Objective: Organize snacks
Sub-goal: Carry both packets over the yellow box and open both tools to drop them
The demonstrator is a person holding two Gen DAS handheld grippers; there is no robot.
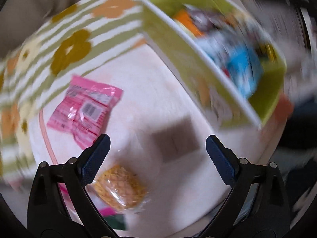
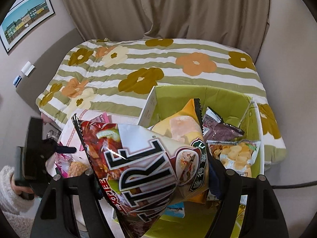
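My left gripper (image 1: pixel 158 144) is open and empty above the white bed sheet (image 1: pixel 158 99). A pink snack packet (image 1: pixel 85 109) lies just left of its left finger, and a clear packet of yellow noodle snack (image 1: pixel 120 186) lies below between the fingers. The green storage box (image 1: pixel 190 63), holding several snack bags, sits to the upper right, blurred. My right gripper (image 2: pixel 154 180) is shut on a large red-and-white chip bag (image 2: pixel 142 168), held over the green box (image 2: pixel 227 99). Inside the box are a yellow bag (image 2: pixel 178 125), a purple bag (image 2: pixel 220 129) and a potato chip bag (image 2: pixel 235 154).
A striped quilt with flowers (image 2: pixel 158 67) covers the bed behind the box. Beige curtains (image 2: pixel 178 10) hang behind. The left gripper (image 2: pixel 35 150) and a sleeved hand show at the left of the right wrist view, over the pink packet (image 2: pixel 103 118).
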